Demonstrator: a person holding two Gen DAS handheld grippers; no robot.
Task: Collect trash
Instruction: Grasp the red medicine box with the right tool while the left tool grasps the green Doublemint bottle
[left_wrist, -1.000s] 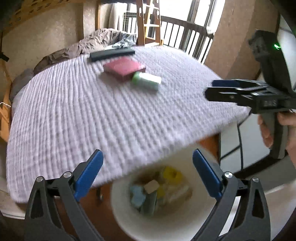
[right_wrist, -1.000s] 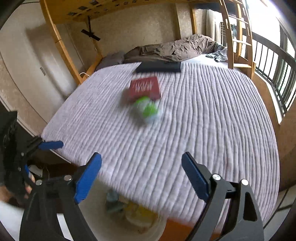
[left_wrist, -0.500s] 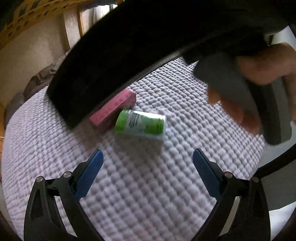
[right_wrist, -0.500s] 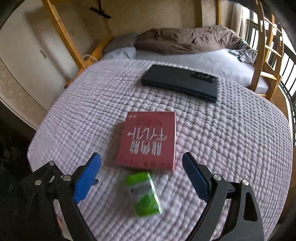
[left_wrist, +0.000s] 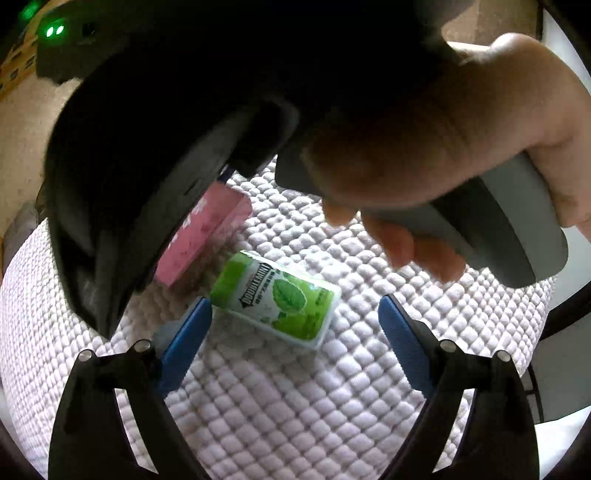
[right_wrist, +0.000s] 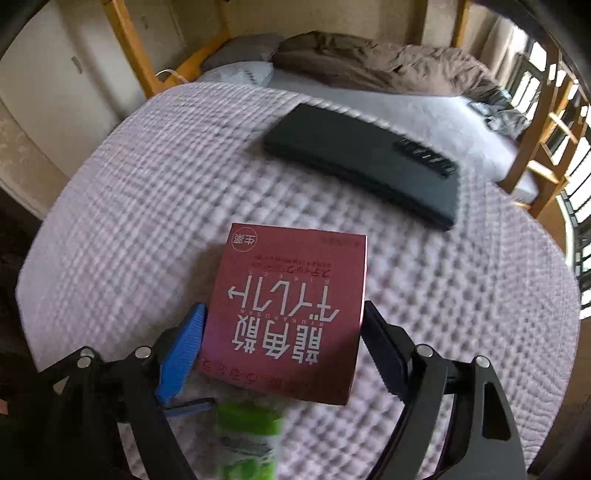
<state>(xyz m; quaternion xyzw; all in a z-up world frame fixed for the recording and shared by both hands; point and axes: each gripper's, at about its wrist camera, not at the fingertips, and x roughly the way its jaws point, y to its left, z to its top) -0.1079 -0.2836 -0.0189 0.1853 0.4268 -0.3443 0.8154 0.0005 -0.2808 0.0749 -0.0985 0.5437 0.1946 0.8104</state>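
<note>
A green-and-white mint gum container (left_wrist: 275, 299) lies on its side on the quilted lilac blanket (left_wrist: 295, 406). My left gripper (left_wrist: 294, 303) straddles it, jaws closing; the left fingertip (left_wrist: 201, 310) is at the container's end and the right one stands clear. A flat dark red box (right_wrist: 288, 310) with white lettering lies just beyond it. My right gripper (right_wrist: 283, 308) is down over this box with a finger along each side, jaws closing, and the box rests on the blanket. The green container (right_wrist: 247, 435) shows blurred at the bottom of the right wrist view.
A person's hand (left_wrist: 443, 129) and the right gripper's dark body fill the top of the left wrist view and hide most of the red box (left_wrist: 203, 236). Farther up the bed lie a flat black case (right_wrist: 362, 166) and a brown duvet (right_wrist: 369, 66). A wooden ladder (right_wrist: 546, 129) stands at the right.
Both grippers have moved from the white bin at the bed's edge in over the blanket and lower. The left now straddles the gum container and the right the red box, with narrower jaws.
</note>
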